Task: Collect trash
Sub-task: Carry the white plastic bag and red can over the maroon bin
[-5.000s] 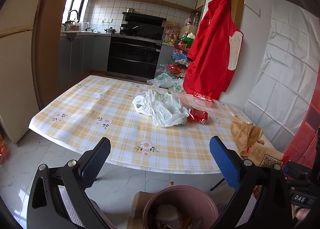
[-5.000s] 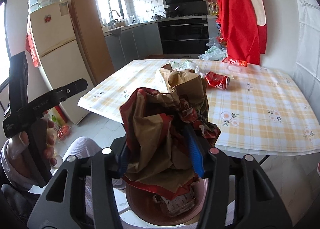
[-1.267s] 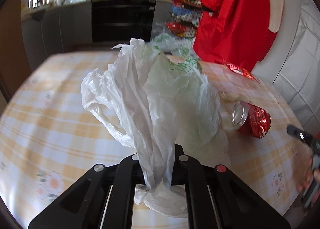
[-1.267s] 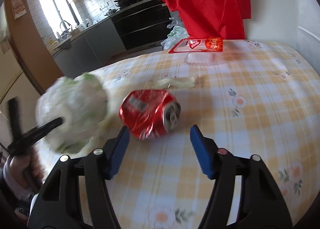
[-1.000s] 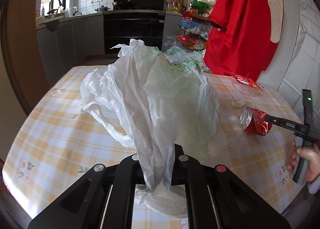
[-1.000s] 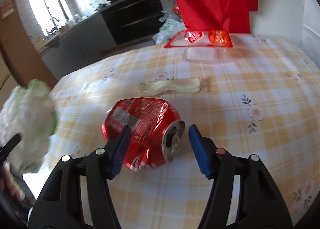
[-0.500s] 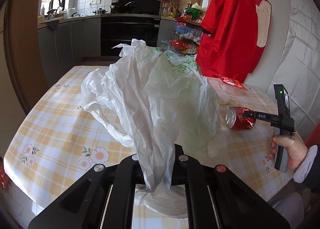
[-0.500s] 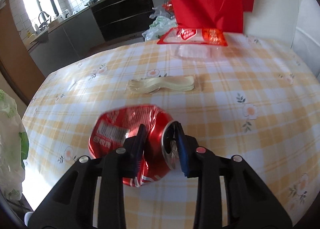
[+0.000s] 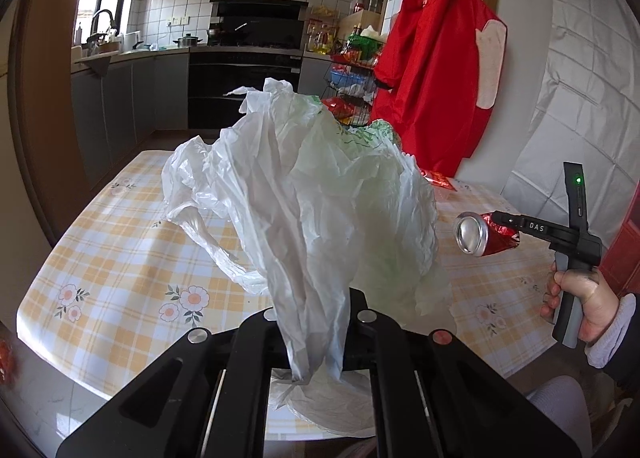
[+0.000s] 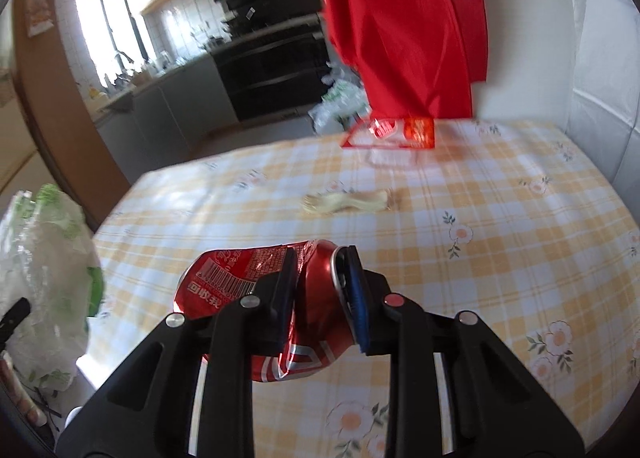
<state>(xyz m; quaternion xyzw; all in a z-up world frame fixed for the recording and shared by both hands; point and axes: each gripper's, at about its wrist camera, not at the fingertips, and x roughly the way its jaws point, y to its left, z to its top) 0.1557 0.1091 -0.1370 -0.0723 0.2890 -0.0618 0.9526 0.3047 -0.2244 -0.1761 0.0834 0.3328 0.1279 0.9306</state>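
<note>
Since the earlier frames my right gripper point(image 10: 322, 290) had gone from straddling the crushed red can point(image 10: 280, 298) on the table to pinching it, and both hands had pulled back from the middle of the table point(image 9: 120, 242). Left wrist view: my left gripper point(image 9: 314, 338) was clamped fully tight on the neck of the white plastic bag point(image 9: 304, 210), which stood bunched up above the fingers and clear of the checked cloth; off to the right my right hand point(image 9: 580, 298) held its tool with the can at the tip, lifted off the table. Right wrist view: the jaws were closing that last bit onto the can, pads pressing its dented body near the top rim, can lying crosswise between them; the bag showed at the left edge. A red wrapper point(image 10: 394, 132) and a pack of pale plastic cutlery point(image 10: 346, 202) lay further out on the table, not yet collected. I judged this as the carry step: both pieces grabbed, drop-off pending. No bin was visible in either view, so next I'd need to bring both hands back over it and let go, then return for the wrapper and cutlery.
</note>
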